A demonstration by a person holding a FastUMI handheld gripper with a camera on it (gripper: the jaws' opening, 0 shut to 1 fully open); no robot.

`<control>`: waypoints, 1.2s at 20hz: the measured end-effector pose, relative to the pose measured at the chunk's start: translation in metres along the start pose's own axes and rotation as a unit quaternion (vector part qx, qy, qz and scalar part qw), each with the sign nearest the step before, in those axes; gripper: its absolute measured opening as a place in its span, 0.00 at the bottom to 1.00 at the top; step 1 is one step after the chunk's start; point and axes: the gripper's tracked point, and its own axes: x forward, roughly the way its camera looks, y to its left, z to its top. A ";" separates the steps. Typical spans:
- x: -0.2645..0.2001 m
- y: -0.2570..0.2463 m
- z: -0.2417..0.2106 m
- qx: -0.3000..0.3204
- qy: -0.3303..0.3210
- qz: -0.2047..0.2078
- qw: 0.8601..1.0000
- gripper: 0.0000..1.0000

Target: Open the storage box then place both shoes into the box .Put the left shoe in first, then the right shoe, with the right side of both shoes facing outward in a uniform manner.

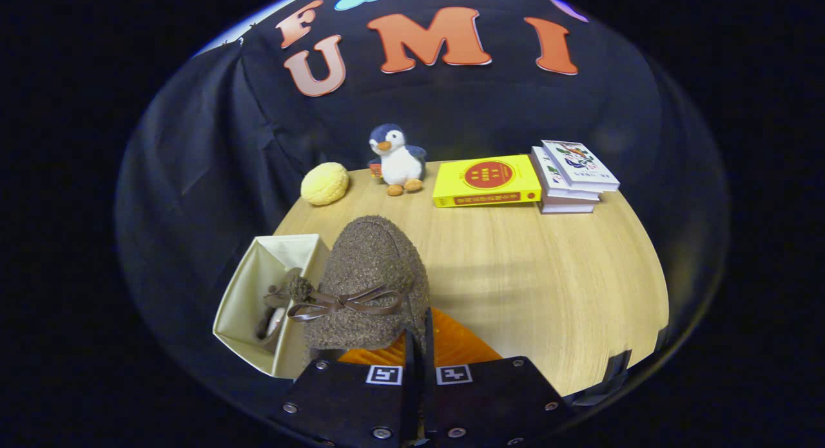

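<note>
Jaws stood nearly closed, nipping the rear edge of the brown fuzzy shoe, which hung just ahead of them with its bow facing the camera. An orange sole showed under it to the right.

Grip looked thin: only a narrow edge of soft fabric sat between the jaws, and the bulk of the shoe hung forward of them. Risk judged: the shoe could swing or slip out in a quick turn.

Storage box, cream fabric, sat open just left of the carried shoe at the bench edge. The other shoe lay inside it already. Risks judged: the incoming shoe could catch the soft near wall and fold it or push the box toward the edge; the first shoe could crowd the second, spoiling the matching orientation.

Beyond, well apart: yellow round toy, penguin plush, yellow book, stacked books.
</note>
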 end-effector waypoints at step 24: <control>0.093 0.170 -0.078 -0.038 0.152 -0.033 0.987 0.25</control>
